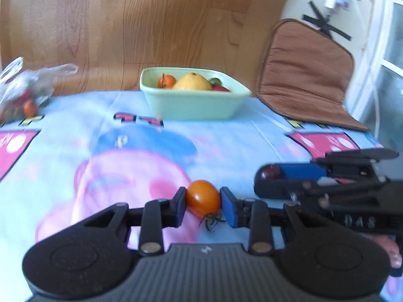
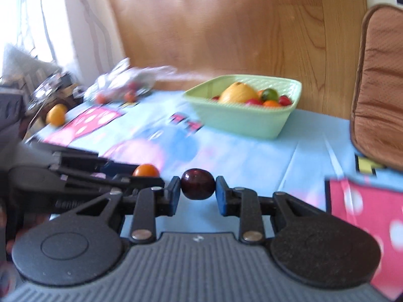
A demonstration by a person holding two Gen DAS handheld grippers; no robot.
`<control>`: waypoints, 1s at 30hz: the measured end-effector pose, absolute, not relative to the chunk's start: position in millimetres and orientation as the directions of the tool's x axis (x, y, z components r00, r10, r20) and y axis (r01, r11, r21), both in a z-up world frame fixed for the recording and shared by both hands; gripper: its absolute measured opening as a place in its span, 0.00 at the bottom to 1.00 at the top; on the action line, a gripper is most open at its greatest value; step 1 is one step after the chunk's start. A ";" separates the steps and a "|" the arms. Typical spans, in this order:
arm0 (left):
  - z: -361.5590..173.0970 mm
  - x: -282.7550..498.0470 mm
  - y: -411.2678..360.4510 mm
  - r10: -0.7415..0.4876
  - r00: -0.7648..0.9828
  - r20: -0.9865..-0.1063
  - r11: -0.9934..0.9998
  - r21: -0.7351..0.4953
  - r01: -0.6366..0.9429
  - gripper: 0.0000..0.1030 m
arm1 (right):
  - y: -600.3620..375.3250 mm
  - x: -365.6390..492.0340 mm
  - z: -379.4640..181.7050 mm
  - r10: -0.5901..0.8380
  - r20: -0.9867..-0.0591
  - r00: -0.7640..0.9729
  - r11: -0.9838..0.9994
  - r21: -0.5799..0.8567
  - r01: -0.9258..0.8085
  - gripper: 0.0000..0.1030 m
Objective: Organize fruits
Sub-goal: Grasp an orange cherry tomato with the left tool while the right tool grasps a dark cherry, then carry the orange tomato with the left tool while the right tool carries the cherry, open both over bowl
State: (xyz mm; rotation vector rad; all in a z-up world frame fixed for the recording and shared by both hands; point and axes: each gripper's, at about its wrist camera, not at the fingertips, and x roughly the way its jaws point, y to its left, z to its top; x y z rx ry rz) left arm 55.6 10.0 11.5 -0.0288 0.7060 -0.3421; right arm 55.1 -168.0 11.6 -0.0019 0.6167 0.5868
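Observation:
My left gripper [image 1: 203, 202] is shut on an orange cherry tomato [image 1: 203, 197] with a green stem, held above the cartoon tablecloth. My right gripper [image 2: 198, 188] is shut on a dark red cherry tomato [image 2: 198, 183]. The two grippers are side by side; the right one shows in the left wrist view [image 1: 270, 173], and the orange tomato shows in the right wrist view [image 2: 146, 170]. A pale green bowl [image 1: 191, 105] stands at the table's far side with a yellow citrus fruit [image 1: 192, 81], a small orange and red and green tomatoes; it also shows in the right wrist view [image 2: 252, 123].
A clear plastic bag [image 1: 25, 88] with several small tomatoes lies at the far left of the table. A yellow-orange fruit [image 2: 56, 114] sits at the table's left edge. A brown cushioned chair back [image 1: 306, 75] stands at the far right. A wooden wall is behind.

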 end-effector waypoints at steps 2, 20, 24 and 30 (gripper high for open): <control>12.4 32.2 10.1 -0.320 0.713 -0.624 0.944 -0.141 0.300 0.28 | -166.7 23.6 13.1 0.525 -0.545 0.653 0.828 0.152 -0.539 0.32; 6.7 -18.2 3.7 -0.267 0.755 -0.599 0.955 -0.060 0.290 0.29 | -160.5 -45.2 0.3 0.497 -0.555 0.667 0.829 0.077 -0.554 0.38; 13.8 -3.6 4.0 -0.304 0.746 -0.593 0.946 -0.098 0.308 0.29 | -158.8 -40.1 4.0 0.511 -0.539 0.670 0.819 0.068 -0.570 0.31; 58.5 70.0 9.5 -0.314 0.799 -0.513 0.945 -0.085 0.316 0.29 | -155.1 12.1 34.5 0.513 -0.433 0.741 0.835 0.049 -0.549 0.31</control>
